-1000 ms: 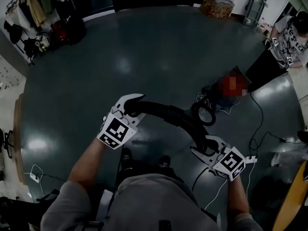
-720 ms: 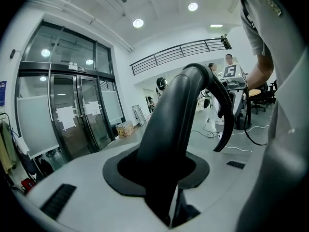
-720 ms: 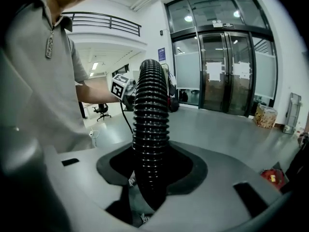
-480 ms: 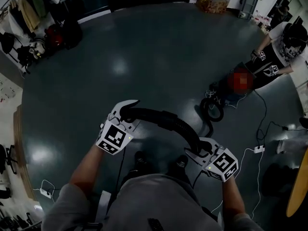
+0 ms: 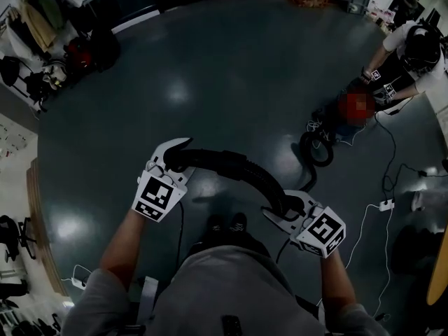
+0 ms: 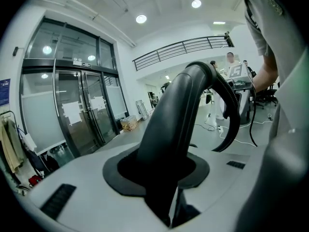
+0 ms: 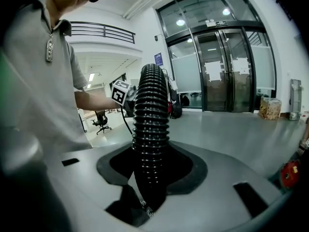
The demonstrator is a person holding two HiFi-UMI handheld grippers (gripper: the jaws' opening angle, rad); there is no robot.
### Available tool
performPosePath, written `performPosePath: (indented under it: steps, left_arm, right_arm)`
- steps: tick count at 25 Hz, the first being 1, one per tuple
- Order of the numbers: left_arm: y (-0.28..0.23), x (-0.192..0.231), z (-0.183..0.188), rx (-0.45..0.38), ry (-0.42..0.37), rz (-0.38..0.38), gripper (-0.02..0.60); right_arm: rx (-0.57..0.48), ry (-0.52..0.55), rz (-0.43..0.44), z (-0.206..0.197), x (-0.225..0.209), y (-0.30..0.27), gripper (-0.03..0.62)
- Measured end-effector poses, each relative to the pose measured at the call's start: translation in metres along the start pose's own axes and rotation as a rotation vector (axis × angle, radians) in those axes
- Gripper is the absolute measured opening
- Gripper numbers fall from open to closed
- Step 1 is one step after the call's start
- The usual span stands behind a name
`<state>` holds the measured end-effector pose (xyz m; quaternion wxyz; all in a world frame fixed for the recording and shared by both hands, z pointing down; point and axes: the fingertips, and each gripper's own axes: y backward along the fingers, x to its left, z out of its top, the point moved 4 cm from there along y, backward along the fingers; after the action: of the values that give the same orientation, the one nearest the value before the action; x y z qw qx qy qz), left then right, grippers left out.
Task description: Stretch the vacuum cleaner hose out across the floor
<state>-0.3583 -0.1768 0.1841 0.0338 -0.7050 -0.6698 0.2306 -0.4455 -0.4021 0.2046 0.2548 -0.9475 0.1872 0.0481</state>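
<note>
The black vacuum hose (image 5: 245, 173) arcs between my two grippers at waist height. My left gripper (image 5: 173, 158) is shut on its smooth curved handle end (image 6: 176, 115). My right gripper (image 5: 285, 208) is shut on the ribbed part (image 7: 150, 115). Beyond the right gripper the hose drops into a loop (image 5: 316, 149) on the floor. The loop runs to the vacuum cleaner (image 5: 341, 123) at the right, whose red body (image 7: 289, 174) also shows low at the right of the right gripper view.
A person (image 5: 409, 58) crouches by the vacuum cleaner at the upper right. White cables and a power strip (image 5: 385, 205) lie on the dark floor at the right. Bags and hung clothes (image 5: 63, 44) stand at the upper left. My feet (image 5: 225, 222) are below the hose.
Both grippers, still holding the hose, have drawn away from the vacuum cleaner, which now sits further up and right in the head view. The hose loop beside it has slid along.
</note>
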Motion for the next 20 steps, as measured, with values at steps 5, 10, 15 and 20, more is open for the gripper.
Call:
performPosePath:
  steps: [5,10,15,20]
  left_arm:
    - [0.002,0.015,0.004,-0.013,0.005,-0.018,0.130]
    - [-0.007,0.042,-0.010,-0.039,-0.004,-0.090,0.130]
    - [-0.027,0.081,-0.035,-0.074,0.004,-0.232,0.130]
    - [-0.052,0.113,-0.049,-0.086,-0.025,-0.369,0.130]
  right_arm:
    - [-0.029,0.002,-0.053,0.018,-0.003,-0.006,0.164]
    - [-0.018,-0.040,-0.133,0.027,0.002,-0.031,0.164]
    - [-0.003,-0.085,-0.274,0.048,0.018,-0.066,0.163]
    - [-0.046,-0.132,-0.504,0.081,0.037,-0.094,0.160]
